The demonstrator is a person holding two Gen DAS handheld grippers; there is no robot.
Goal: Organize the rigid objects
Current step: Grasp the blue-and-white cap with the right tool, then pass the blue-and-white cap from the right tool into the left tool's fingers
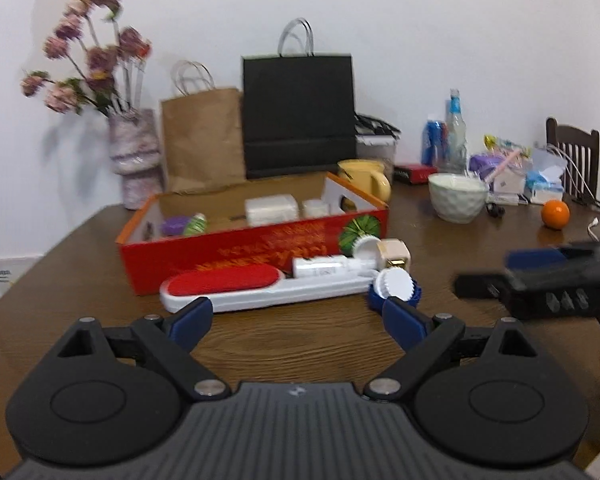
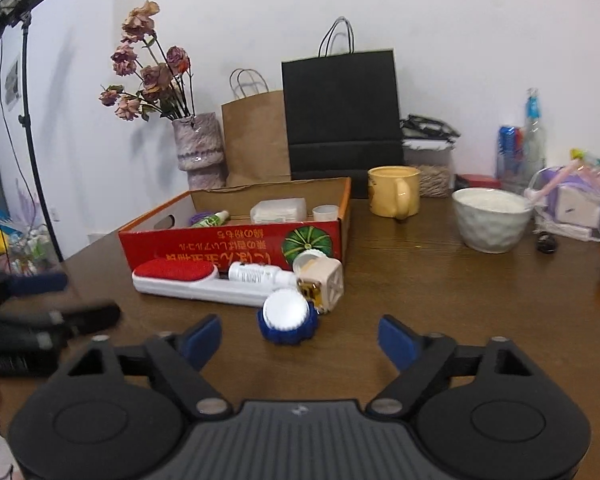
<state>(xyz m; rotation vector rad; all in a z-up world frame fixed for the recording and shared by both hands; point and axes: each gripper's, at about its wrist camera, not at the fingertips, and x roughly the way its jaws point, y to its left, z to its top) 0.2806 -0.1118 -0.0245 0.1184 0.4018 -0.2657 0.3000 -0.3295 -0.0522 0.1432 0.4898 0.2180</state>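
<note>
Red cardboard box (image 2: pixel 236 240) on the wooden table (image 2: pixel 420 300), holding a white container (image 2: pixel 278 210), a small cup (image 2: pixel 325 212) and a green tube (image 2: pixel 212 219). Just in front of the box lie a lint brush (image 2: pixel 188 278), a white bottle (image 2: pixel 256 273), a cream cube (image 2: pixel 324 280) and a blue-and-white cap (image 2: pixel 287 318). Left tool (image 1: pixel 296 318) and right tool (image 2: pixel 300 338) both stand open and empty, short of these items. Behind: a yellow mug (image 2: pixel 394 190), a bowl (image 2: pixel 492 218), paper bags (image 2: pixel 340 116).
</note>
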